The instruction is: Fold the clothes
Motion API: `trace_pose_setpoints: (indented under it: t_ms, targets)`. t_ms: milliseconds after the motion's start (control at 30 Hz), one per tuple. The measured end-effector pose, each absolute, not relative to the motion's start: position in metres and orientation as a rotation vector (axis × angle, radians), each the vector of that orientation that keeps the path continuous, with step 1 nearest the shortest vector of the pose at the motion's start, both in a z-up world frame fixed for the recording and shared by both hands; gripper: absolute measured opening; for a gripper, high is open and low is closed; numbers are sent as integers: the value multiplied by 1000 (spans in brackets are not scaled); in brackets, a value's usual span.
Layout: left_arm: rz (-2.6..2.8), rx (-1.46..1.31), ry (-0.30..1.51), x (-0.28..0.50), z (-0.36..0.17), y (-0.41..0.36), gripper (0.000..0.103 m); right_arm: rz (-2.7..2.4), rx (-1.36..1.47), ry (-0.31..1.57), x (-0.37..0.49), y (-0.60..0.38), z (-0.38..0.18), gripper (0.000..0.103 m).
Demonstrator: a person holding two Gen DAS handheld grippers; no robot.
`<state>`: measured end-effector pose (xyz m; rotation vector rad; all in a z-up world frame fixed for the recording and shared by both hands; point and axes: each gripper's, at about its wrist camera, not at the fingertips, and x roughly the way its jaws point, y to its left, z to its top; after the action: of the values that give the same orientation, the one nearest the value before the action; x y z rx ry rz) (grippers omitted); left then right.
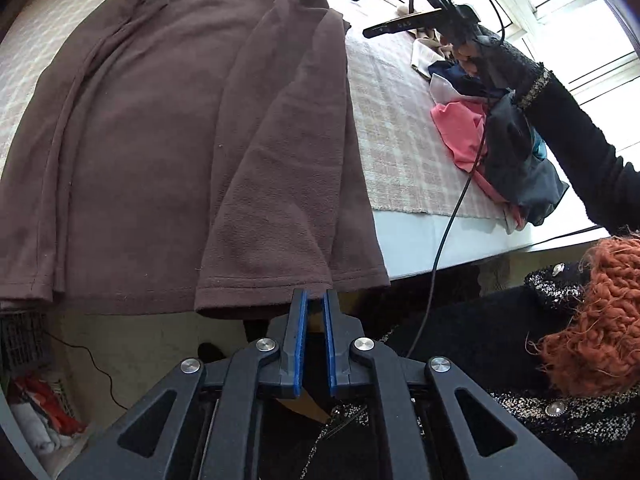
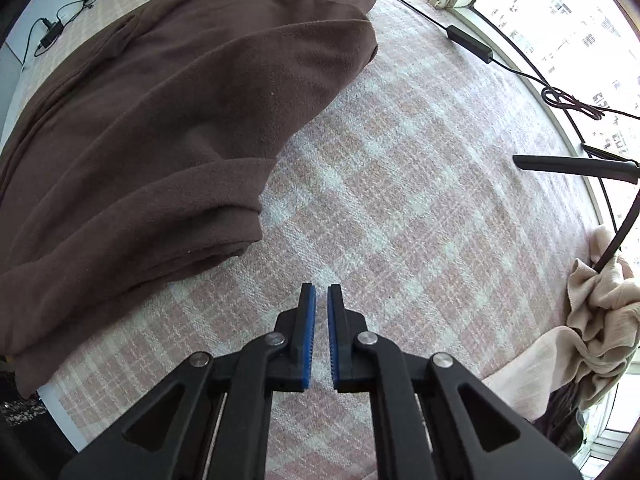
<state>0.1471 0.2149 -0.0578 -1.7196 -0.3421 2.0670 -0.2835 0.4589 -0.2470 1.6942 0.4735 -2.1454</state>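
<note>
Brown garment [image 1: 172,152]: lay spread over the pink-and-white checked cover [image 1: 400,140], with one sleeve folded down along its 3 o'clock side so the cuff hung at the near edge.
Left gripper [image 1: 315,298]: blue pads were a narrow gap apart, tips right at the sleeve cuff hem at about 6 o'clock of the garment; couldn't tell if any cloth was actually pinched.
Right gripper [image 2: 321,292]: jaws nearly closed with a thin slit between the pads, nothing in them, hovering over bare checked cover.
Left view only: the right gripper [image 1: 400,24] held up in a gloved hand [image 1: 476,52] at 1 o'clock, a heap of pink, navy and grey clothes [image 1: 492,140] under it, and a person's black speckled jacket and orange fuzzy knit at 4 o'clock.
Right view only: a beige garment [image 2: 596,312] bunched at 4 o'clock, a black power brick [image 2: 470,42] with cable at 1 o'clock by the window.
Containers: a dark mesh basket [image 1: 22,340] at 8 o'clock on the floor; contents hard to make out.
Writing: small white characters on the raised gripper's finger, too tiny to read properly.
</note>
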Motion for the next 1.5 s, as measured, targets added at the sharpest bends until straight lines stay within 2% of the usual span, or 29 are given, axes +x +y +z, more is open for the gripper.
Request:
trace_pose_setpoints:
  t_ms: [67,133,233,300,333,400,533,700,867,1067,1100,1133,1200,1267,1400,1500]
  targets:
    - [2117,-1715,-324,145,-54,206,8,-2139,1635,326,-281,458,-231,38]
    - [2196,-1699,-237,141,-48,205,9,-2115,1634,176,-282,456,-225,43]
    - [2244,-1666,-229,128,-50,203,15,-2139,1625,136,-286,442,-227,43]
    - [2264,-1654,-228,117,-53,203,15,-2114,1648,218,-289,424,-241,41]
    - [2264,-1650,-219,111,-53,205,15,-2076,1672,269,-282,418,-252,34]
    - [2270,-1630,-167,97,-48,209,15,-2051,1711,416,-269,413,-260,33]
    - [2297,-1532,-100,36,-30,220,18,-2120,1618,89,-273,447,-228,33]
    - [2300,-1417,7,-83,-15,262,27,-2159,1603,68,-277,464,-235,33]
    - [2258,-1443,193,-171,-37,315,36,-2140,1540,68,-277,461,-257,33]
    - [2232,-1510,287,-221,-65,342,36,-2085,1541,1,-293,462,-276,33]
    - [2226,-1515,291,-226,-67,345,35,-2079,1539,-19,-294,462,-278,33]
    - [2217,-1521,292,-231,-70,347,28,-2072,1541,-30,-294,463,-279,30]
    - [2173,-1552,270,-239,-76,349,2,-2064,1544,-53,-294,465,-279,23]
    - [2182,-1536,247,-241,-72,345,1,-2060,1540,-68,-291,468,-277,15]
    - [2196,-1511,125,-246,-59,324,1,-2057,1526,-92,-283,474,-274,12]
    - [2211,-1555,95,-252,-74,316,2,-2048,1529,-137,-281,480,-276,11]
